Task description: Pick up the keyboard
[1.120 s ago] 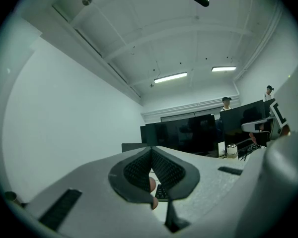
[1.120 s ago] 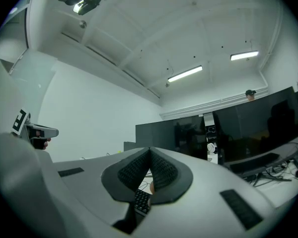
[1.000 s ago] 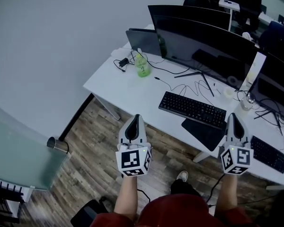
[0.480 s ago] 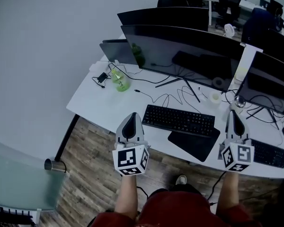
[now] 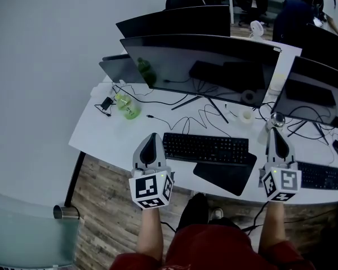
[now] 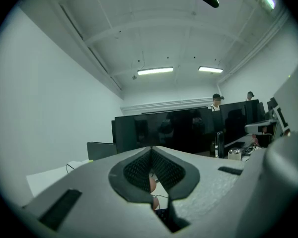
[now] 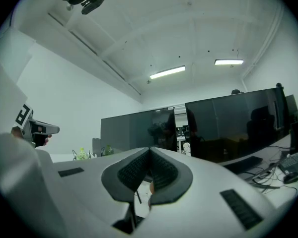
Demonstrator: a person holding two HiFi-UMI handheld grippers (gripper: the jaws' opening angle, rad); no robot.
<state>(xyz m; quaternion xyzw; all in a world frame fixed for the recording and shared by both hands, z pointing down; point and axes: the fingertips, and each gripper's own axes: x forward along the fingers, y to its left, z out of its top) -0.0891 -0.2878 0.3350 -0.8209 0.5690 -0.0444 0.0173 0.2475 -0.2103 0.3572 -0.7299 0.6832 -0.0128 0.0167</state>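
A black keyboard [image 5: 205, 148] lies flat on the white desk [image 5: 107, 134], in front of a wide dark monitor [image 5: 197, 66]. My left gripper [image 5: 152, 135] hovers level beside the keyboard's left end, jaws shut and empty. My right gripper [image 5: 274, 131] floats off the keyboard's right end, apart from it, also shut with nothing held. In the left gripper view the left gripper [image 6: 151, 150] has its jaws pressed together, with monitors beyond. The right gripper view shows the right gripper [image 7: 150, 150] the same way. Neither touches the keyboard.
A black mouse pad [image 5: 225, 174] lies partly under the keyboard's front right. A green bottle [image 5: 128, 107] and loose cables [image 5: 200, 116] sit behind. A second keyboard [image 5: 321, 176] lies at the far right. A small metal cup [image 5: 65, 211] stands on the floor at left.
Both grippers have come forward to the desk and now flank the keyboard's two ends. The desk has shifted left and nearer in the head view.
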